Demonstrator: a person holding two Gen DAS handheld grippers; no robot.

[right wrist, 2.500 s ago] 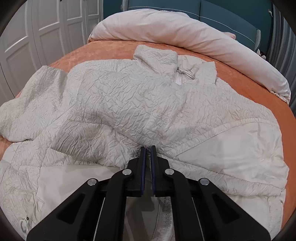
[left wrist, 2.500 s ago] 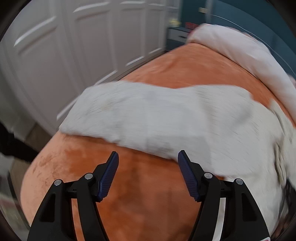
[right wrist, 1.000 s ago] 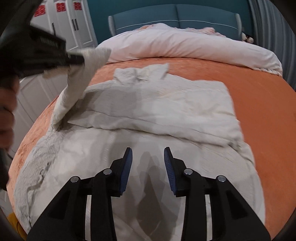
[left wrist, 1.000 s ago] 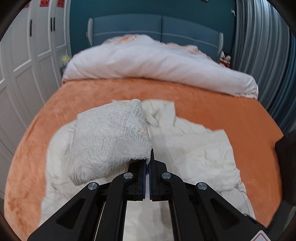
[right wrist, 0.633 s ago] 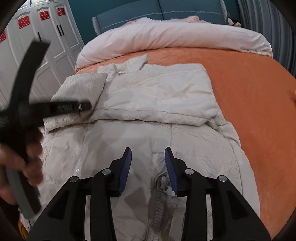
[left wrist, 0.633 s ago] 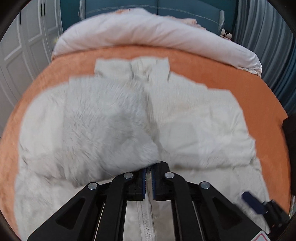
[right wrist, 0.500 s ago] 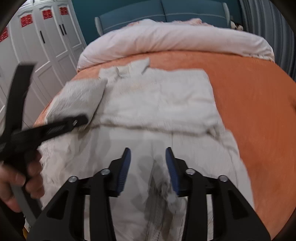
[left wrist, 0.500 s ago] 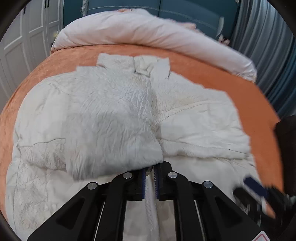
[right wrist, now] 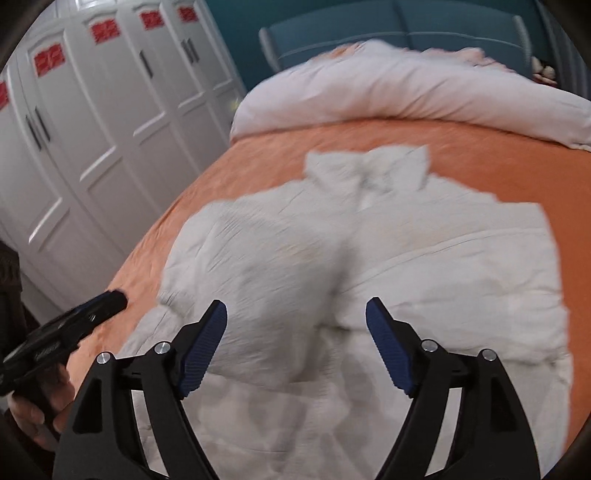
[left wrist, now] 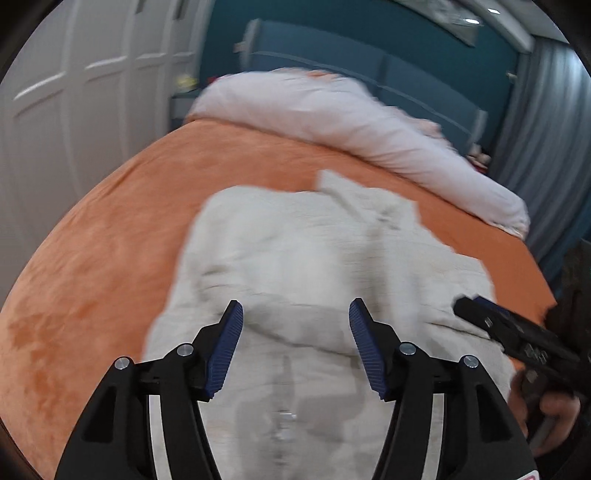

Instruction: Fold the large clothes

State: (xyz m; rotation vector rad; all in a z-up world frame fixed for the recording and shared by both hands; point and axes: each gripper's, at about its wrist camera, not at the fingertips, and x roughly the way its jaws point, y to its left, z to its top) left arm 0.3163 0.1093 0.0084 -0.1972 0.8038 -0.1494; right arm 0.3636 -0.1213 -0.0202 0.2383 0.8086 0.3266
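A bed [left wrist: 110,236] covered with an orange spread is seen filling most of both views. A pale pink duvet [right wrist: 406,88] is bunched across its far end, below a padded blue headboard [left wrist: 369,70]. The wall [left wrist: 424,33] behind it is painted dark teal. White panelled wardrobe doors [right wrist: 92,110], marked with red decorations near the top, are ranged along one side. Grey-blue curtains [left wrist: 546,129] are hung on the opposite side.

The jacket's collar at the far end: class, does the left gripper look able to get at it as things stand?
Probably yes. The left gripper is open and empty, its jaws having just opened. Only the flat jacket lies between it and the collar; the right gripper sits off to the side.
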